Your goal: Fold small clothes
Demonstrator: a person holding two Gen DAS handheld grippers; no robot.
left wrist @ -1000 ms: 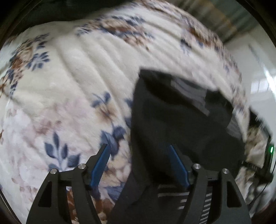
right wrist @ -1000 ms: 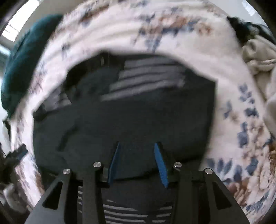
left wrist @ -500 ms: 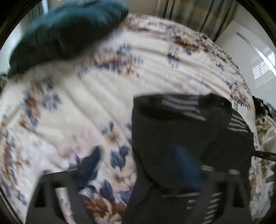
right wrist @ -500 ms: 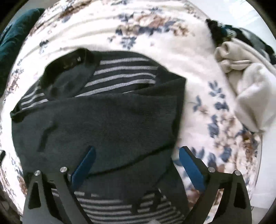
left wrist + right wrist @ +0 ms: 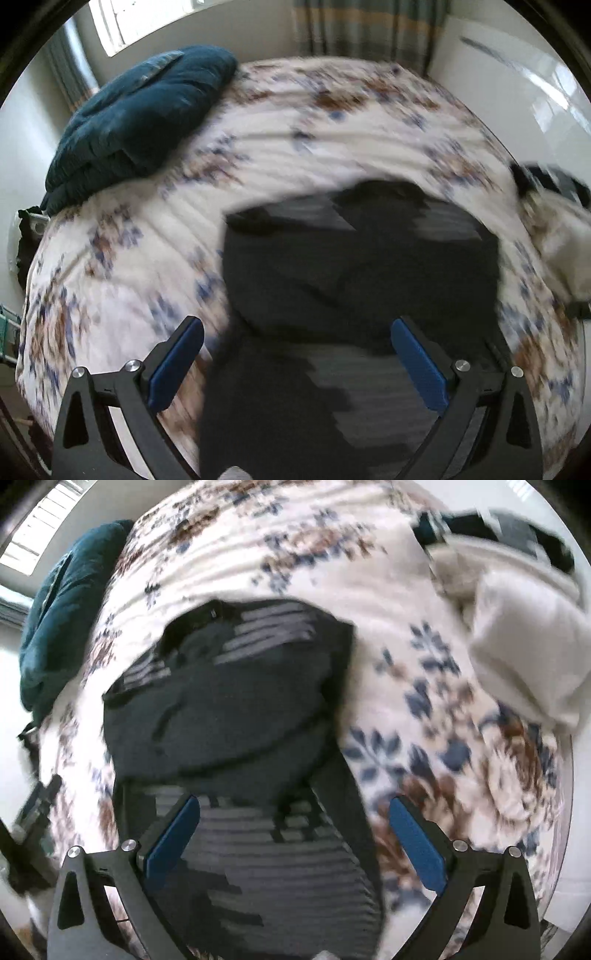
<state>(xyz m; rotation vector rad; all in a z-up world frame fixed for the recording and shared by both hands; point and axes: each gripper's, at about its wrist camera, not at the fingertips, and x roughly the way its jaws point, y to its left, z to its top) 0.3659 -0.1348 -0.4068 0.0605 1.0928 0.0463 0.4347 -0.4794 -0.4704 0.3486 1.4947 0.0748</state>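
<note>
- Both tools, left tool point(image 5: 295, 356) and right tool point(image 5: 293, 834), have just been opened wide and lifted away; nothing is held.
- Dark striped garment point(image 5: 229, 709) is left lying on the bed point(image 5: 424, 720), at 12 o'clock from the tools.
- One fold is judged complete.

A bed point(image 5: 303, 155) fills most of the room, spread with a cream fleece blanket point(image 5: 388, 602) printed in blue and brown flowers. At its far corner lies a bundled dark teal quilt point(image 5: 140, 110). Behind it a window point(image 5: 122, 22) lets in bright daylight — a second glimpse shows slatted panes point(image 5: 33, 542). Striped curtains point(image 5: 365, 29) in grey-green and yellow hang at the head of the bed, beside a glossy white wardrobe panel point(image 5: 517, 74) catching reflections. The walls point(image 5: 22, 122) are pale and plain.
</note>
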